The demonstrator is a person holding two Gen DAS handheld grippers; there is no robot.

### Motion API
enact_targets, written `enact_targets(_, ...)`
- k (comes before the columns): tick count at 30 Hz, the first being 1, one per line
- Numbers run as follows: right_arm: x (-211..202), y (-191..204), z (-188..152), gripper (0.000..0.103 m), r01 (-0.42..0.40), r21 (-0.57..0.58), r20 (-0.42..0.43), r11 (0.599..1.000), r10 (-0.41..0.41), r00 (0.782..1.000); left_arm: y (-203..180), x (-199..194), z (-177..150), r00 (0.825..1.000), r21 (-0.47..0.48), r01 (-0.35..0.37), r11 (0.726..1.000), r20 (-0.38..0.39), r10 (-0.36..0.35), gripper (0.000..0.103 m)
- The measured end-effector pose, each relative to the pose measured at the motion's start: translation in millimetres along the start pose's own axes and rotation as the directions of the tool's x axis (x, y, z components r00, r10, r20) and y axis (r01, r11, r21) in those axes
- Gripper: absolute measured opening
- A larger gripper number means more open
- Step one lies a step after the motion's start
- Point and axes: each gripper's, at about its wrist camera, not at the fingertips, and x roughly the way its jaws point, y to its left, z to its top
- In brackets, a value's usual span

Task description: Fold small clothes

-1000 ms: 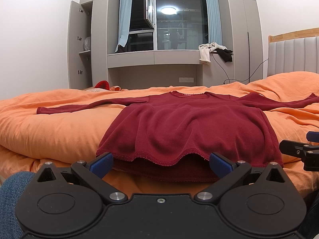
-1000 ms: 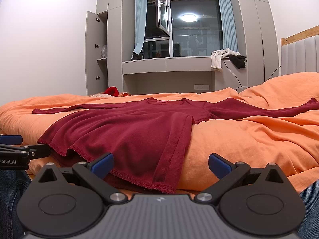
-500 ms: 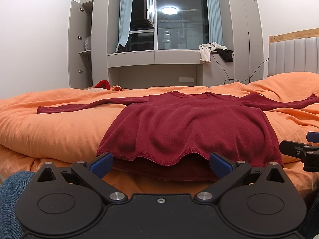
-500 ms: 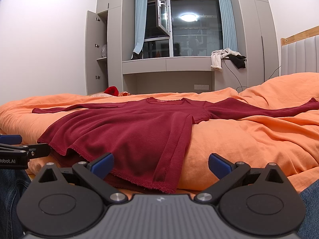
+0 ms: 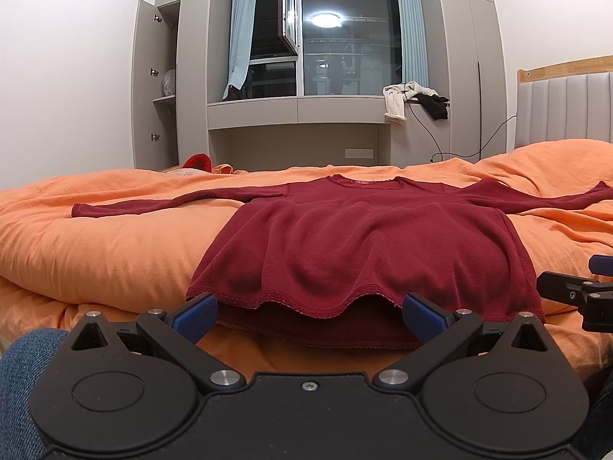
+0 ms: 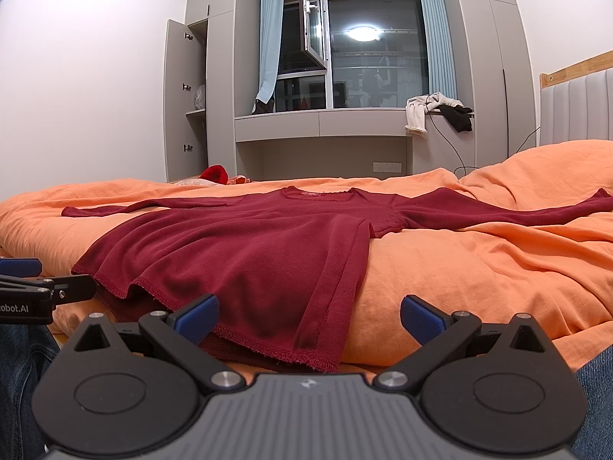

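Observation:
A dark red long-sleeved top [image 5: 364, 241] lies flat on the orange bed [image 5: 95, 253], sleeves spread left and right, neck at the far side. Its hem hangs over the near bed edge. My left gripper [image 5: 309, 312] is open and empty just in front of the hem's middle. In the right wrist view the top [image 6: 249, 253] lies left of centre. My right gripper [image 6: 309, 312] is open and empty in front of the hem's right corner. Each gripper shows at the edge of the other's view.
A grey padded headboard [image 5: 567, 107] stands at the right. Beyond the bed are grey cupboards, a window ledge [image 5: 299, 107] with white and black clothes [image 5: 413, 99], and a red item [image 5: 197, 161] at the far bed edge. Jeans-clad legs [image 5: 19, 375] sit beside the grippers.

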Motion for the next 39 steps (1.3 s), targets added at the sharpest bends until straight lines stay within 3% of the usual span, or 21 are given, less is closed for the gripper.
enact_targets(23, 0.2, -0.1, -1.2, 0.103, -0.003, 0.000, -0.010, 1.000, 0.003, 1.000, 1.6, 9.0, -0.9, 1.000, 0.000, 0.006, 1.000, -0.021, -0.006, 0.102)
enact_targets(27, 1.6, -1.9, 4.3, 0.103, 0.001, 0.017, -0.055, 1.000, 0.000, 0.998, -0.6, 14.8, -0.2, 0.999, -0.007, 0.003, 1.000, -0.052, -0.004, 0.102)
enact_targets(34, 21.0, -16.7, 28.6, 0.103, -0.003, 0.071, -0.196, 0.997, 0.017, 0.980, 8.9, 35.2, 16.6, 0.985, -0.063, 0.059, 0.996, -0.161, -0.068, 0.102)
enact_targets(39, 39.8, -30.6, 54.1, 0.103, 0.092, -0.013, -0.209, 0.996, -0.093, 0.973, 3.4, 53.7, 47.6, 0.990, -0.008, 0.065, 0.998, -0.126, -0.065, 0.102)
